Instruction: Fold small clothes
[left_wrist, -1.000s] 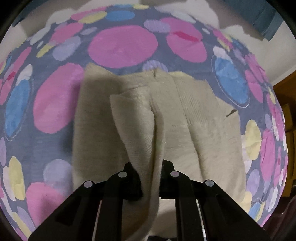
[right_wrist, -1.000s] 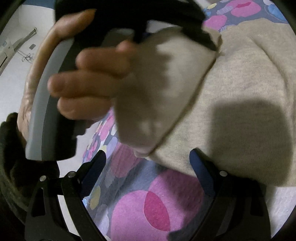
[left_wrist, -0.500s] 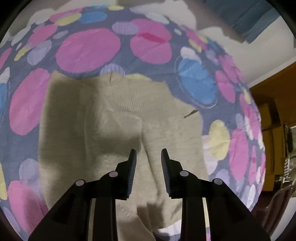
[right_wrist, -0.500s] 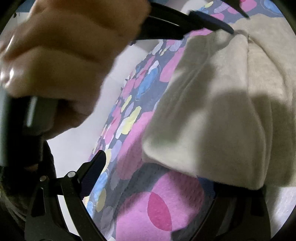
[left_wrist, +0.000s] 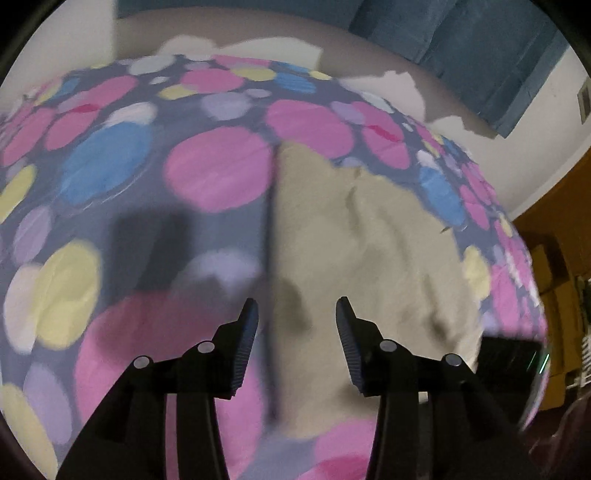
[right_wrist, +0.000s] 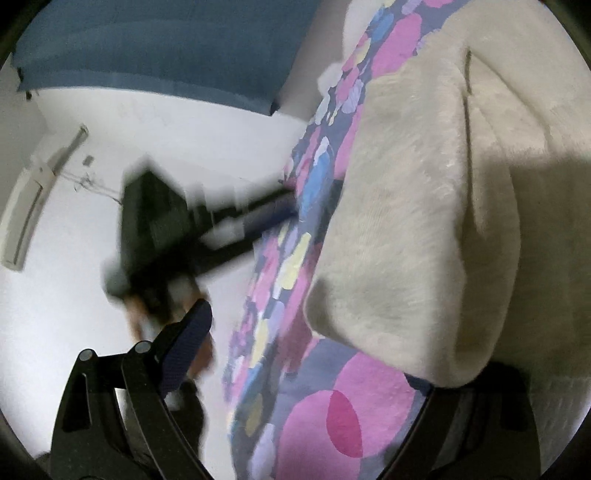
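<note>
Gaping with nothing between its fingers, the left gripper (left_wrist: 295, 314) hangs over the left edge of the beige garment (left_wrist: 369, 258); its left finger (left_wrist: 245, 343) is above the dotted bedspread (left_wrist: 147, 177), its right finger over the cloth, and whether either touches is unclear in the blur. The garment lies rumpled on the spread, reaching away and to the right from the fingertips, with one straight edge running forward almost on the gripper's midline.

In the right wrist view, the right gripper (right_wrist: 314, 369) is spread wide too and holds nothing. Its left finger (right_wrist: 184, 343) stands off the edge of the spread; the right one is mostly hidden under a thick folded roll of the same garment (right_wrist: 424, 221), which lies just ahead and to the right. Beyond the left finger a dark blurred shape, apparently the other gripper (right_wrist: 166, 229), reaches toward the spread's edge. Farther back are a white wall (right_wrist: 166, 129) and a blue curtain (right_wrist: 147, 48).
</note>
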